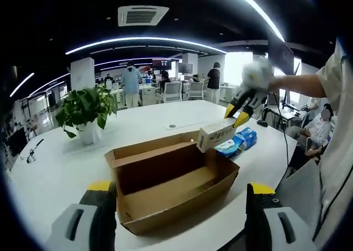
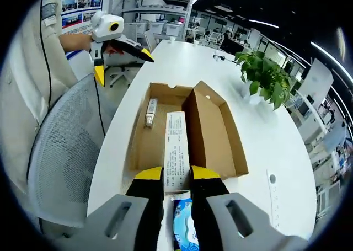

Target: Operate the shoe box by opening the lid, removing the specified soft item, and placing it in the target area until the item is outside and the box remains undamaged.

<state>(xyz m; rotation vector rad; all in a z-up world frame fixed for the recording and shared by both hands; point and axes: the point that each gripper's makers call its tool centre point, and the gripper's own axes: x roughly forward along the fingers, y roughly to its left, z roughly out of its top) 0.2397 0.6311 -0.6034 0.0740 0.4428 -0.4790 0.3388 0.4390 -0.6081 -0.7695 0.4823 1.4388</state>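
Observation:
The brown cardboard shoe box [image 1: 165, 187] lies open on the white table [image 1: 49, 168], its lid [image 2: 212, 127] standing up along one side. My right gripper [image 2: 177, 174] is shut on a long white printed carton [image 2: 176, 149] and holds it in the air over the box's end; the left gripper view shows that gripper [image 1: 235, 116] with the carton [image 1: 216, 135]. A small tube [image 2: 150, 112] lies inside the box. A soft blue pack [image 1: 238, 140] rests on the table beside the box. My left gripper [image 1: 179, 190] is open, near the box's other end, and empty.
A potted plant [image 1: 85, 110] stands on the table beyond the box. A grey mesh chair [image 2: 60, 151] sits at the table's edge by the person holding the grippers. Several people stand and sit at desks far back.

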